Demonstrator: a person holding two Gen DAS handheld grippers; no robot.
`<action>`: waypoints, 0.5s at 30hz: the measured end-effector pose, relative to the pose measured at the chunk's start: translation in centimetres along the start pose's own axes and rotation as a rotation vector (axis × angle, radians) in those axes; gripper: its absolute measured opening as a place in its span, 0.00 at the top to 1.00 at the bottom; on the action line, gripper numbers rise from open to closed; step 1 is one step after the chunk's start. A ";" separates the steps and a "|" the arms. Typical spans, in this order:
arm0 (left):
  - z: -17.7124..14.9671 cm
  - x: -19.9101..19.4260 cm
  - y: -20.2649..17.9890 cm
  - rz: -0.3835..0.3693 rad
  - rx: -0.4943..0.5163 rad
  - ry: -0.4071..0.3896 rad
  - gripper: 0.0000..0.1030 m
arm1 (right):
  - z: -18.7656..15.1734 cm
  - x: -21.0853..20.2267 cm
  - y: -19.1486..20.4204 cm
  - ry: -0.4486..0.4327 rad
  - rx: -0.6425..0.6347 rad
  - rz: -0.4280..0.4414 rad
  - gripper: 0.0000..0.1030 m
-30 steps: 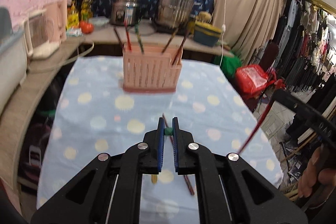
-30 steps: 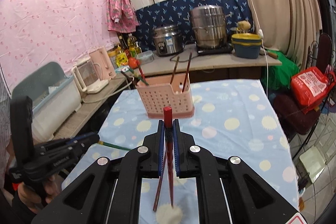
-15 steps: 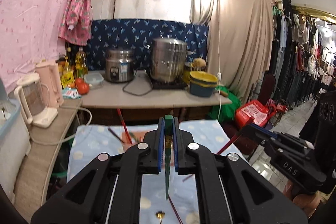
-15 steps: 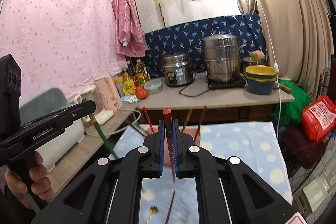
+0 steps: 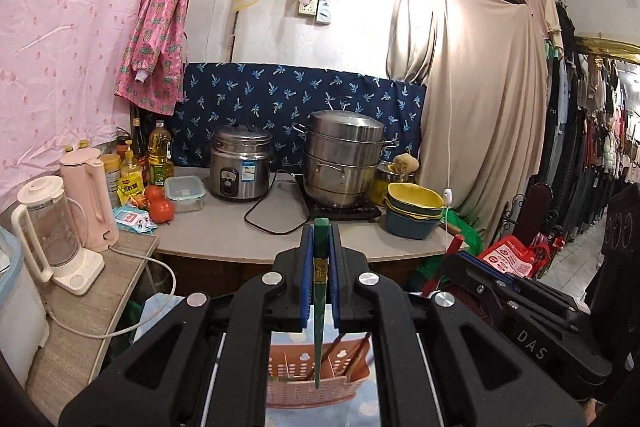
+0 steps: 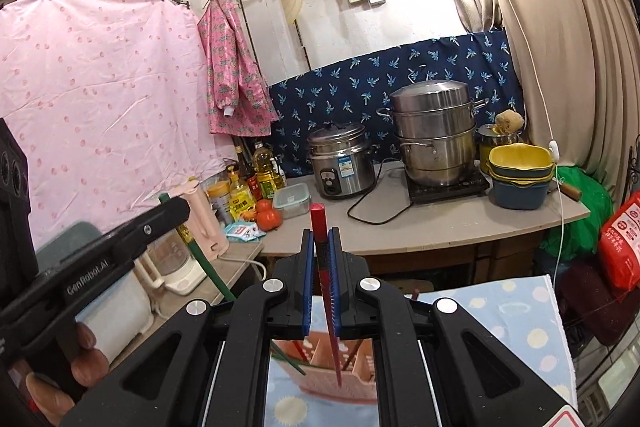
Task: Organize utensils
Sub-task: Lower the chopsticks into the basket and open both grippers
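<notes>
My left gripper [image 5: 321,247] is shut on a green chopstick [image 5: 319,315] that hangs point down over the pink slotted utensil basket [image 5: 308,383]. My right gripper [image 6: 321,251] is shut on a red chopstick [image 6: 328,307], its tip hanging over the same basket [image 6: 320,375]. Several chopsticks stand in the basket. In the right wrist view the left gripper [image 6: 176,207] shows at the left with the green chopstick [image 6: 208,267] sticking down from it. In the left wrist view the right gripper [image 5: 460,259] appears at the right with the red chopstick [image 5: 440,267].
The basket stands on a table with a blue dotted cloth [image 6: 516,323]. Behind it a counter [image 5: 224,223] holds a rice cooker [image 5: 240,163], a steel steamer pot [image 5: 344,155], stacked bowls [image 5: 412,211], tomatoes, oil bottles and a pink kettle [image 5: 88,199]. A person's hand [image 6: 80,351] grips the left tool.
Both grippers have risen from the tablecloth with their chopsticks and moved toward the basket, which now lies low between the fingers. The cameras tilted up to show the wall.
</notes>
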State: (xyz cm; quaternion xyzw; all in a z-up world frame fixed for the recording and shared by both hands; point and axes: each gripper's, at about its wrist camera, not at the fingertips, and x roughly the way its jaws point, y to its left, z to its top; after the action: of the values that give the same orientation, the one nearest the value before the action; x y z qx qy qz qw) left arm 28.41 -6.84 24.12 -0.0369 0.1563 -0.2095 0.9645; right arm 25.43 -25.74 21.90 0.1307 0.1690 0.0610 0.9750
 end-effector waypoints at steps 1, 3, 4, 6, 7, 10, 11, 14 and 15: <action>0.0 0.6 0.2 0.004 -0.003 0.003 0.93 | 0.1 0.7 -0.1 0.001 0.006 0.000 0.93; -0.3 1.7 0.5 0.003 -0.006 0.010 0.93 | 0.2 2.0 -0.3 0.009 0.017 0.003 0.93; -0.4 2.3 0.7 0.006 -0.007 0.017 0.93 | 0.1 2.7 -0.3 0.015 0.019 0.003 0.93; -0.8 3.4 1.1 0.008 -0.010 0.033 0.93 | -0.3 4.0 -0.3 0.031 0.022 0.003 0.93; -1.0 4.0 1.3 0.011 -0.013 0.042 0.93 | -0.6 4.7 -0.4 0.041 0.024 0.003 0.93; -1.9 5.5 2.0 0.015 -0.023 0.067 0.93 | -1.8 6.0 -0.6 0.069 0.029 0.005 0.93; -2.3 6.0 2.2 0.018 -0.025 0.078 0.93 | -2.2 6.3 -0.7 0.077 0.029 0.004 0.93; -3.4 7.3 2.7 0.026 -0.030 0.105 0.93 | -3.6 7.5 -1.1 0.113 0.030 -0.003 0.93; -3.8 7.7 2.9 0.025 -0.032 0.115 0.93 | -4.0 7.8 -1.2 0.124 0.031 -0.007 0.93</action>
State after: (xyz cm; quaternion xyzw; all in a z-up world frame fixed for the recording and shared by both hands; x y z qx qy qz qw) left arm 34.94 -7.45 17.89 -0.0384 0.2152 -0.1965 0.9558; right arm 31.47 -24.67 15.43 0.1410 0.2304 0.0631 0.9608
